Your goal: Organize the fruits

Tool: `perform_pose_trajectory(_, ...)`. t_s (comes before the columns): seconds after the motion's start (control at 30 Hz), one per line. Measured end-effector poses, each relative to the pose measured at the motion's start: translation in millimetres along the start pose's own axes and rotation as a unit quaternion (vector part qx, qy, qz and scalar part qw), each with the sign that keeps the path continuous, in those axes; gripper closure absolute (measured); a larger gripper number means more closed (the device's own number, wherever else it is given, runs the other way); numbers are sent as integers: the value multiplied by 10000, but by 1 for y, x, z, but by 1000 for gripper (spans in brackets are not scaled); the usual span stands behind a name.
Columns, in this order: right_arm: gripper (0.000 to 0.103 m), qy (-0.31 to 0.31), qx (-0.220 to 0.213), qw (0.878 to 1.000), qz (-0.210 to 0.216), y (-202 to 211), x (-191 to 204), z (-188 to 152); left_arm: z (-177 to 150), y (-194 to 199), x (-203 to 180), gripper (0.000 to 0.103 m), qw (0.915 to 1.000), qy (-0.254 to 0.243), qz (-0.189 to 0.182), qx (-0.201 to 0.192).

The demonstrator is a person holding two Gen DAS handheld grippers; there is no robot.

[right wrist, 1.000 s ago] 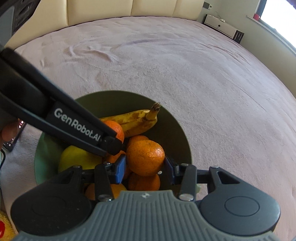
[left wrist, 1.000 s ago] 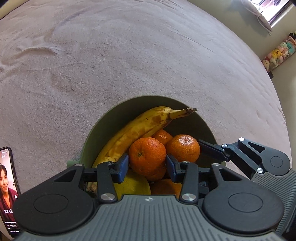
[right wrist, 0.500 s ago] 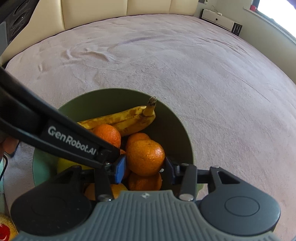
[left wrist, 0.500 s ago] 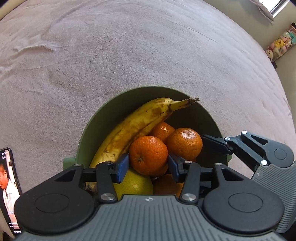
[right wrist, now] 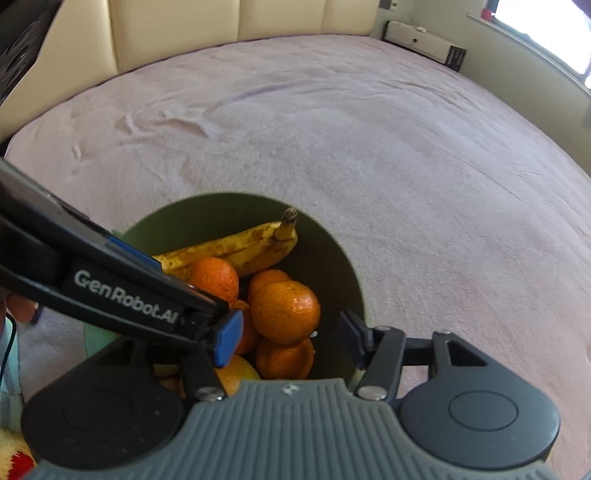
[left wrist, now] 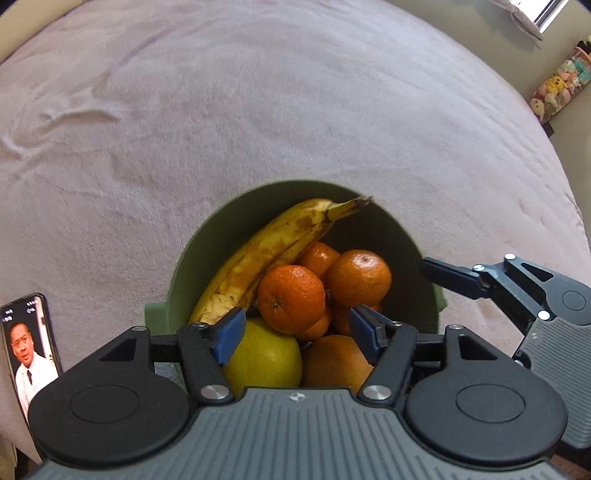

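Observation:
A green bowl (left wrist: 184,273) on the pink blanket holds a spotted banana (left wrist: 266,254), several mandarins, a yellow-green fruit (left wrist: 266,358) and a large orange (left wrist: 332,362). My left gripper (left wrist: 295,328) hovers over the pile, its jaws opening; a mandarin (left wrist: 291,299) lies between the blue pads, clear of both. My right gripper (right wrist: 291,339) is over the same bowl (right wrist: 343,273), jaws also opening around another mandarin (right wrist: 286,312) that rests on the pile, pads apart from it. The left gripper's arm crosses the right wrist view's left side.
A phone (left wrist: 29,347) playing a video lies on the blanket left of the bowl. The pink blanket (right wrist: 369,147) spreads wide beyond the bowl. A cream headboard (right wrist: 221,22) stands at the far edge. Plush toys (left wrist: 554,85) sit by the wall.
Both grippers have widened their jaws, letting go of the mandarin each had pinched; both fruits now rest on the pile. The left gripper has lifted slightly.

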State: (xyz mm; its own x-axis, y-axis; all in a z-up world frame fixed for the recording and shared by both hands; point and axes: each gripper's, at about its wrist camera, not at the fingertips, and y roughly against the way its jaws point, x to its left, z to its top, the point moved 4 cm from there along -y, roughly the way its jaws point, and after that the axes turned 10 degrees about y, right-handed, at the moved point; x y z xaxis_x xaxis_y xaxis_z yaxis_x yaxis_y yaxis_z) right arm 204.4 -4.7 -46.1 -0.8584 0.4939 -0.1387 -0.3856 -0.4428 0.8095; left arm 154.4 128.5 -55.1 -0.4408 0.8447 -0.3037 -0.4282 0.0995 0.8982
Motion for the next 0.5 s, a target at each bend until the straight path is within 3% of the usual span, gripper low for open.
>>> perform_pose_trajectory(0.27, 21, -310, -393, 9975, -495, 48, -5, -2, -7, 43, -19, 27, 9946, -441, -82, -935)
perform_pose_trajectory(0.5, 12, -836, -676, 9890, -1017, 99, -6, -24, -18, 70, -33, 24, 9784, -825, -189, -1888)
